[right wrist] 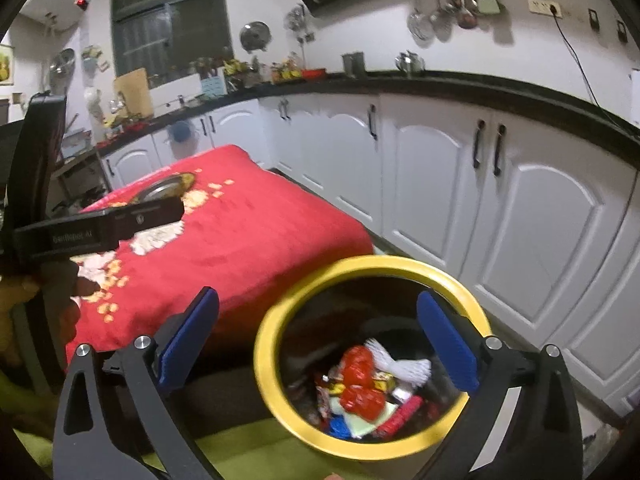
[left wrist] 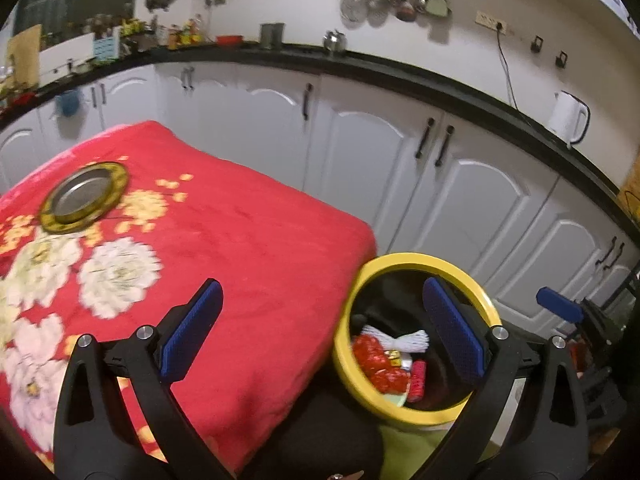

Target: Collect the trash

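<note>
**Left wrist view and right wrist view: both grippers empty above the bin**

Left wrist view, left to right: a metal plate (left wrist: 85, 197) rests on the red floral cloth (left wrist: 248, 248); the left gripper (left wrist: 324, 332) stands spread wide, nothing between its pads; the yellow-rimmed bin (left wrist: 400, 264) sits just beside the cloth's edge, with wrappers (left wrist: 380, 364) lying inside. Right wrist view: the right gripper (right wrist: 320, 344), likewise wide and empty, hangs over the same bin; white cabinets (right wrist: 540, 220) stand behind.

Flowered cloth (left wrist: 248, 240) blurred; bin's (right wrist: 272, 380) base hidden.
</note>
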Demonstrator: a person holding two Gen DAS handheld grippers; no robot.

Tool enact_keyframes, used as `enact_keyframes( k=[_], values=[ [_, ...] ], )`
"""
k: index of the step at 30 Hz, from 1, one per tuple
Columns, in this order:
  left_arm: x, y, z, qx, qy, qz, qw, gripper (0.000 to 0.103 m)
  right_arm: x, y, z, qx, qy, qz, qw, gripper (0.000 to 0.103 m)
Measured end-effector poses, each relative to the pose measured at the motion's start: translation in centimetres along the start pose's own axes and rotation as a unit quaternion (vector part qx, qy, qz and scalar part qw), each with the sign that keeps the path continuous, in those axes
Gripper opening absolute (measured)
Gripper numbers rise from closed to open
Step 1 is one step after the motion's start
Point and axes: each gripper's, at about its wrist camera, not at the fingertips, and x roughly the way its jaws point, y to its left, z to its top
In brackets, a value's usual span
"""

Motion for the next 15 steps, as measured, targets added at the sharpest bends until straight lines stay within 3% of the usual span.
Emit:
enact_keyframes(
  k=[7,15],
  values=[
    [-4.3,3.1,-1.8,-0.003,-0.029,0.033,0.9990,0.092,-0.3,3.8,0.7,-0.023,-0.021,0.016,0.999,0.097],
    [-8.4,4.6,-4.4,0.009,-0.070,0.058,0.9958,0.092,-2.2,8.1,0.3,-0.051,-0.096,0.021,0.994,0.097]
  ],
)
